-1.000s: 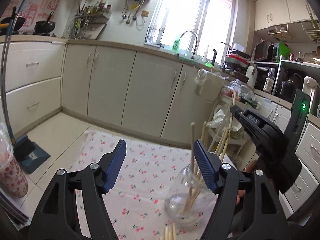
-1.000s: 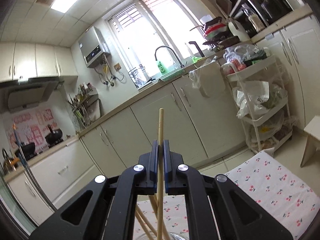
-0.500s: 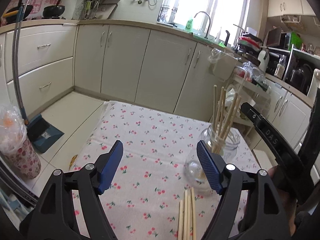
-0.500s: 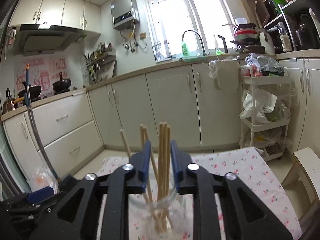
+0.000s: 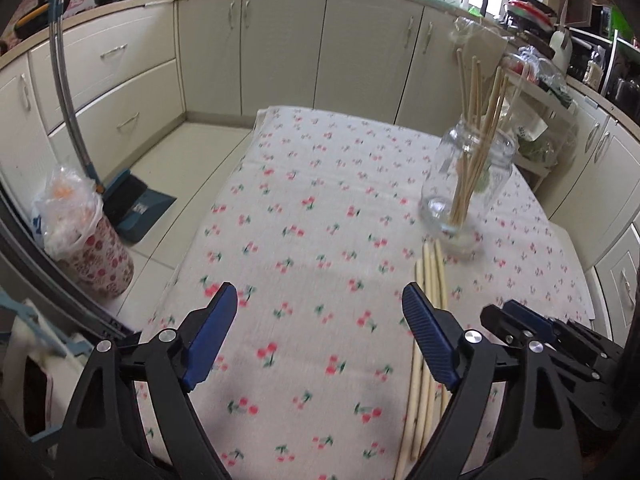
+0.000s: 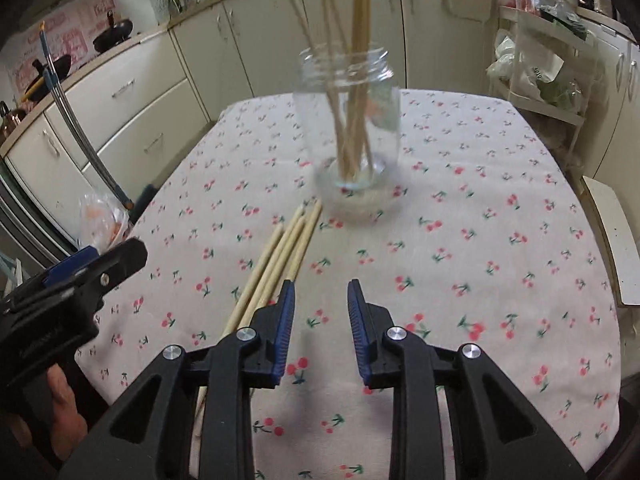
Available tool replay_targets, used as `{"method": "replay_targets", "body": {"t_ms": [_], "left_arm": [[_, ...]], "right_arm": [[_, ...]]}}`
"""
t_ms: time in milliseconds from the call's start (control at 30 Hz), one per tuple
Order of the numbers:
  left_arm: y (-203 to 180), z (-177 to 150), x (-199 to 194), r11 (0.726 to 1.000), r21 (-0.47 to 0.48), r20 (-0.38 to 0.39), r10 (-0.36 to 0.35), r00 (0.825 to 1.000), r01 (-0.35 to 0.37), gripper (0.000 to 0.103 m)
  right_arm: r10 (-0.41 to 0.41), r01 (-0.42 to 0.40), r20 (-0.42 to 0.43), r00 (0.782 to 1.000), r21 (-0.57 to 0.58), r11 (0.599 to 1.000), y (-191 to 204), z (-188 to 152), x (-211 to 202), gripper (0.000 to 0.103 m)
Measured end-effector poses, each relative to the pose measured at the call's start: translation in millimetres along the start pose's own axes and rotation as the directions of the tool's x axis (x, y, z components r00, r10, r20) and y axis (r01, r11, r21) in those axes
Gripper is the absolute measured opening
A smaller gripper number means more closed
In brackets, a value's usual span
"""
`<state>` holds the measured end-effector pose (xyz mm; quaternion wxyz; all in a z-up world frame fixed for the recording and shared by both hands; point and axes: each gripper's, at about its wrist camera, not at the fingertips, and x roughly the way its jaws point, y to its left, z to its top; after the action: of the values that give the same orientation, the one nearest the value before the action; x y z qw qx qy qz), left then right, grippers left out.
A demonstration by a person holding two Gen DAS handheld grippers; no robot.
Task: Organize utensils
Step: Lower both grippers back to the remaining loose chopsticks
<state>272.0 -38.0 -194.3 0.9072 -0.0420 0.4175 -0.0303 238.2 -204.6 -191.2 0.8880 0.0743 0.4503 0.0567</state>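
On the cherry-print tablecloth [image 6: 480,208] I see a glass jar [image 6: 352,112] standing upright with several chopsticks [image 6: 356,80] leaning inside it. Just in front of it, more loose chopsticks [image 6: 280,248] lie flat in a bundle. My left gripper [image 5: 320,312] hangs wide open and empty; my right gripper [image 6: 320,300] is narrowly parted, empty, beside the bundle.

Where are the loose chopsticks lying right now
The loose chopsticks lie in a bundle on the cherry-print tablecloth, just in front of the glass jar; in the right wrist view they run under the left finger of the right gripper.
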Motion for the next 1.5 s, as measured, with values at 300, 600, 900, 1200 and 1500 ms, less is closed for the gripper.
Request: {"method": "replay_targets", "body": {"t_ms": [300,600,900,1200,1500], "left_arm": [[5.8,-22.2,-6.8,1.000,0.010,-0.065,-0.008,0.998,0.009,0.083],[-6.9,-21.1,4.8,0.998,0.048,-0.095,-0.027,0.995,0.032,0.084],[-39.8,-2.9,49.3,0.993,0.111,-0.150,-0.025,0.988,0.042,0.084],[-47.1,4.4,73.9,0.989,0.148,-0.175,0.023,0.984,0.003,0.084],[-55.2,4.3,77.9,0.981,0.192,-0.186,0.037,0.982,0.000,0.084]], "right_arm": [[-0.022,0.018,-0.062,0.998,-0.067,0.998,23.1,-1.4,23.8,0.028],[-0.065,0.040,-0.135,0.989,-0.184,0.982,13.0,-13.8,9.8,0.027],[-0.038,0.029,-0.135,0.990,-0.068,0.997,-17.1,-0.6,16.0,0.027],[-0.041,0.029,-0.137,0.990,-0.082,0.996,-28.3,-0.2,14.7,0.027],[-0.048,0.028,-0.137,0.989,-0.145,0.989,-17.4,3.0,20.0,0.030]]}}
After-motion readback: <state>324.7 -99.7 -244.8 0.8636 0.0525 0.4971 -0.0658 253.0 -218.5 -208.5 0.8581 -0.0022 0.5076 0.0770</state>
